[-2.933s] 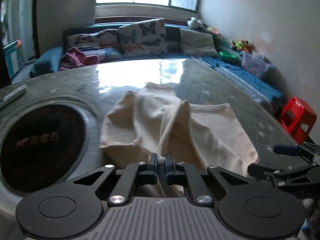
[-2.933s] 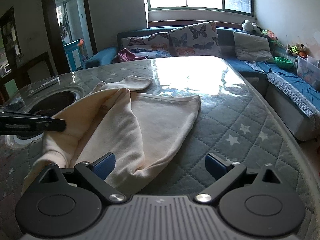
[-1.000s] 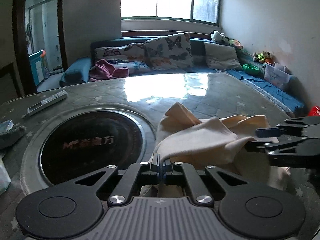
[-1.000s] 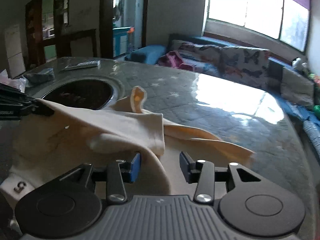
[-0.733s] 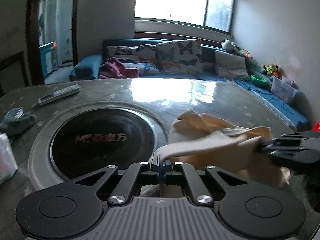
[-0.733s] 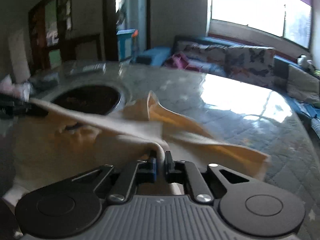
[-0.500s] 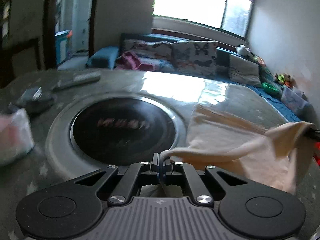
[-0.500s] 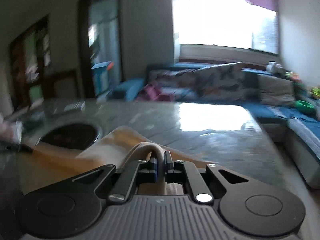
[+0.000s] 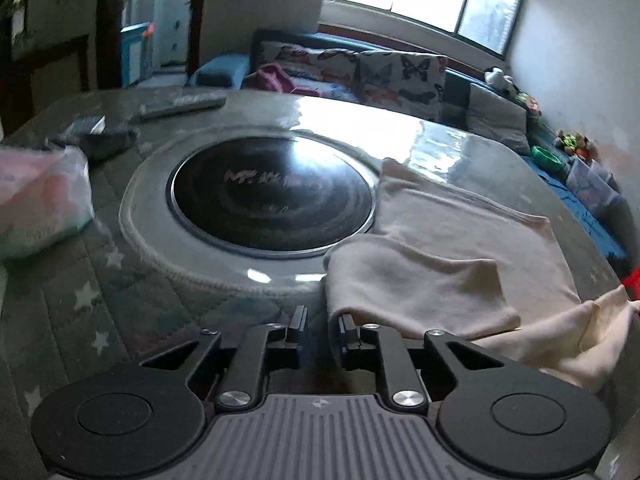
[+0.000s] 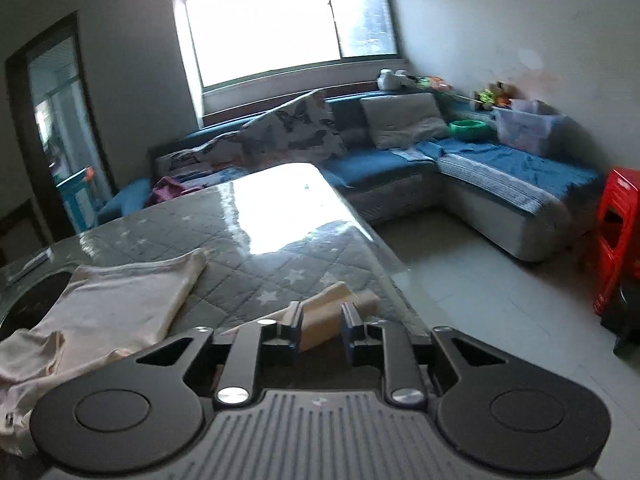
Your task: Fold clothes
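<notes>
Both grippers, clamped on the garment [image 9: 460, 240] before, have let go: left gripper [image 9: 319, 330] (narrowly parted) and right gripper [image 10: 320, 326] hold nothing.

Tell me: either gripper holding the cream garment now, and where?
Neither. Left gripper is open beside the cream garment; right gripper is open around a fabric edge, not pinching.

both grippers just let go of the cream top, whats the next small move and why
Probably send the left gripper to re-pinch the cream top at the near fold beside it and pull it flat. Both grippers stand open, and the top lies rumpled beside the round black cooktop, one part hanging at the table edge.
</notes>
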A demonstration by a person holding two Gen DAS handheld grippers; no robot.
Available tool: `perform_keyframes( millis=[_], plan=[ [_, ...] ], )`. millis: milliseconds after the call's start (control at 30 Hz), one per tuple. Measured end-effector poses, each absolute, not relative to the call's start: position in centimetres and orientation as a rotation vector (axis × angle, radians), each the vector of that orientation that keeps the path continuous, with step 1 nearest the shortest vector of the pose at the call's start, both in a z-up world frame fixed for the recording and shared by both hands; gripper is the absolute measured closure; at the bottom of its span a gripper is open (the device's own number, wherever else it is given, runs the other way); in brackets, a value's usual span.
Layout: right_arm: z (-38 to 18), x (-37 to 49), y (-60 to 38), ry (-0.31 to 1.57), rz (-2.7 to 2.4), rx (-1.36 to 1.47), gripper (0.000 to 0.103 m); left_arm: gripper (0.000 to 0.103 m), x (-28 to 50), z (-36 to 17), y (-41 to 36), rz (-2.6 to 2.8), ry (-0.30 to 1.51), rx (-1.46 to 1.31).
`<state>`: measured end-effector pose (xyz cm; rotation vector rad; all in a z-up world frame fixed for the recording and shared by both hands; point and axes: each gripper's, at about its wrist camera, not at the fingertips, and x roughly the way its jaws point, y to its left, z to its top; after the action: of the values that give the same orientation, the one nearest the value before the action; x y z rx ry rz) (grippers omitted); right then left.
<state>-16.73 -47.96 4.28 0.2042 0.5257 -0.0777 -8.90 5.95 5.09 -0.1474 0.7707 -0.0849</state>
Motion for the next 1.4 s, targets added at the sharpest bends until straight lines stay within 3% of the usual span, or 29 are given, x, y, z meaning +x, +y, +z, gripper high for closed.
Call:
perform_keyframes(
  millis=[33,100,133,300,667,967,1067,1133,1400],
  plan=[
    [4.4,-16.4,-47.4,0.523,-0.051,0.197,0.074,0.083,-8.9,5.4,5.7,-0.09,0.763,-0.142],
    [4.6,-15.7,-46.3,0.521,0.007,0.184,0.071,0.066,-9.0,6.0,5.2,-0.097,0.745,-0.128],
    [4.6,-15.2,-45.5,0.528,0.046,0.182,0.067,0.063,-9.0,6.1,4.9,-0.099,0.739,-0.117],
    [3.8,-12.6,-41.3,0.604,0.196,0.124,0.056,0.062,-9.4,6.5,3.7,-0.133,0.73,-0.088],
    [2.8,-5.7,-37.6,0.697,0.252,0.132,0.057,0.062,-9.4,5.8,-2.2,-0.362,0.758,-0.003],
    [0.9,1.6,-36.6,0.79,0.244,0.105,0.072,0.062,-9.5,3.8,-6.8,-0.541,0.82,0.066],
    [0.7,2.6,-36.0,0.791,0.234,0.066,0.082,0.063,-9.5,3.1,-7.6,-0.587,0.851,0.088],
    [0.7,3.2,-35.9,0.797,0.232,0.058,0.096,0.063,-9.6,2.8,-8.1,-0.609,0.858,0.098],
    [1.2,4.9,-34.5,0.783,0.206,-0.127,0.1,0.062,-8.8,2.6,-9.6,-0.684,0.872,0.103]
  ],
)
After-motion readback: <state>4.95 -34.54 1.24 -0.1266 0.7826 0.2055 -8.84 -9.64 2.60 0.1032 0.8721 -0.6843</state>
